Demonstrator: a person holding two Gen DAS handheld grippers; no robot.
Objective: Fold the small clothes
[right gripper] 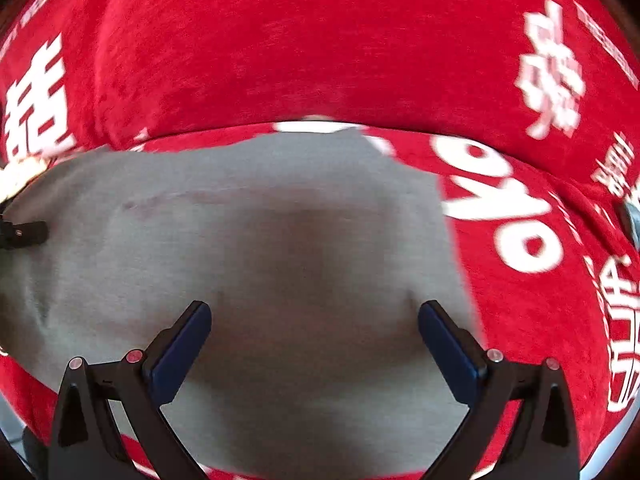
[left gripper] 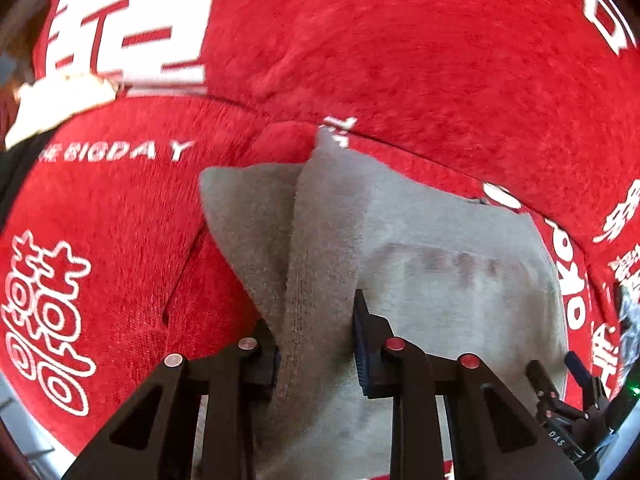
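A small grey garment (left gripper: 440, 280) lies on a red plush cover with white lettering (left gripper: 360, 60). My left gripper (left gripper: 316, 344) is shut on a bunched fold of the grey garment at its left edge and lifts it a little. In the right wrist view the grey garment (right gripper: 260, 220) lies spread flat. My right gripper (right gripper: 316, 332) is open just above its middle, holding nothing. The right gripper also shows at the lower right of the left wrist view (left gripper: 560, 392).
The red cover (right gripper: 320, 40) rises behind the garment like a backrest or cushion. A white fringed item (left gripper: 52, 108) lies at the far left. A grey object (right gripper: 634, 216) shows at the right edge.
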